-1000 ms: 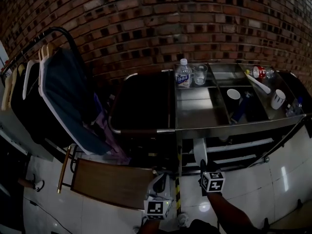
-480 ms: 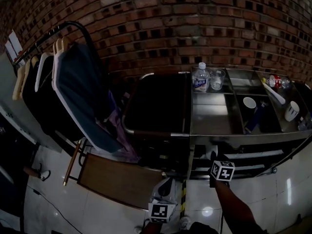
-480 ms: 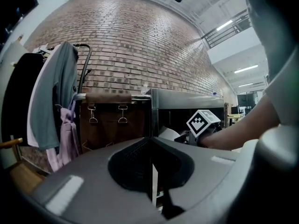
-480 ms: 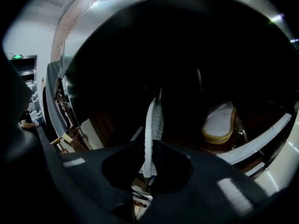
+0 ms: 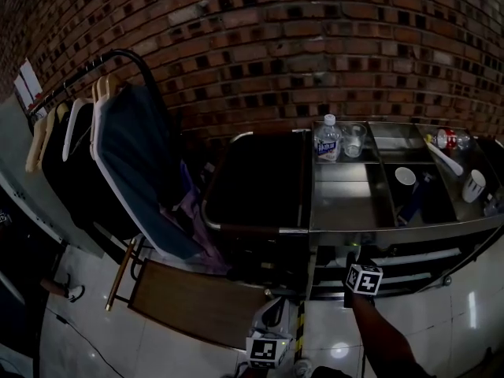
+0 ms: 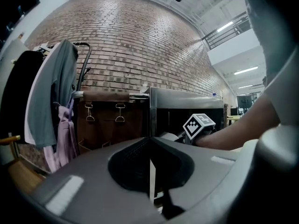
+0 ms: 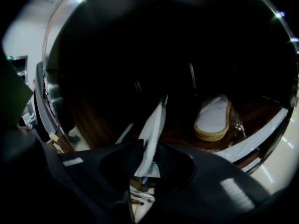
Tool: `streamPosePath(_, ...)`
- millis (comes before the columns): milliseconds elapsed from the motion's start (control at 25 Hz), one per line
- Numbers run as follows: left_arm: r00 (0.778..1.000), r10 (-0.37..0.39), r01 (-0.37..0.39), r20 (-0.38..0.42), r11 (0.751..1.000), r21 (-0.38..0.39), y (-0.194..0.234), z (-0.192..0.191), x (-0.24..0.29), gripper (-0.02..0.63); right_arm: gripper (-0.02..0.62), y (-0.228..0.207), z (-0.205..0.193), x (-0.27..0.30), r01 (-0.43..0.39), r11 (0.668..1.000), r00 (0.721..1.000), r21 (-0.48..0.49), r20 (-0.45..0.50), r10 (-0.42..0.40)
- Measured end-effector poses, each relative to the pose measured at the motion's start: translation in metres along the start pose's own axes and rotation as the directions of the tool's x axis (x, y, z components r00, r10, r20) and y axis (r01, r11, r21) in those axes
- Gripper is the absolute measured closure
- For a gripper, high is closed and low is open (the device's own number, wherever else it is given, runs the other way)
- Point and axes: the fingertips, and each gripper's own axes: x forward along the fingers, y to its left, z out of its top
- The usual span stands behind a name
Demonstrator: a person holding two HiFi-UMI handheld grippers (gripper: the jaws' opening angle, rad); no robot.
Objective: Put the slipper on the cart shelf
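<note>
Right gripper point(image 7: 148, 149), jaws just opening, loosely flanks the white slipper point(image 7: 156, 120), upright on edge, long axis pointing away into the cart shelf point(image 7: 254, 108); left gripper point(image 6: 150, 183) clenched, empty.

Water bottle point(image 5: 326, 140) upright before the brick wall point(image 5: 260, 46); clear glass point(image 5: 353, 141) just right of the bottle; white cup point(image 5: 405, 176) farther right; clothes rack point(image 5: 118, 57) well left of the bottle, bearing a blue-grey garment point(image 5: 138, 172); brown board point(image 5: 197, 302) on the floor, below-left of the bottle
</note>
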Motion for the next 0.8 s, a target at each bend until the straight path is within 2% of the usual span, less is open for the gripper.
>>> streamPosePath(200,1.000,0.001,-0.002,-0.021,1.000,-0.011,0.001,-0.018,-0.002,0.589,0.503,-0.006,-0.001,0.003,0.057,0.991,0.998,-0.118,-0.023,-0.060)
streamPosePath(400,1.000,0.008,-0.008,-0.005,1.000,-0.011,0.001,-0.004,-0.004,0.589,0.436,-0.013,0.002,0.004,0.131,0.965,0.990,-0.229,-0.016,-0.139)
streamPosePath(680,1.000,0.006,-0.006,-0.009,1.000,-0.020,0.000,-0.008,-0.009,0.589,0.382,-0.026,-0.013,0.011,0.189,0.930,0.978,-0.317,-0.023,-0.207)
streamPosePath(800,1.000,-0.002,0.002,-0.007,1.000,-0.008,-0.003,-0.005,-0.011,0.589,0.380,-0.026,-0.015,0.014,0.198,0.923,0.977,-0.331,-0.011,-0.213)
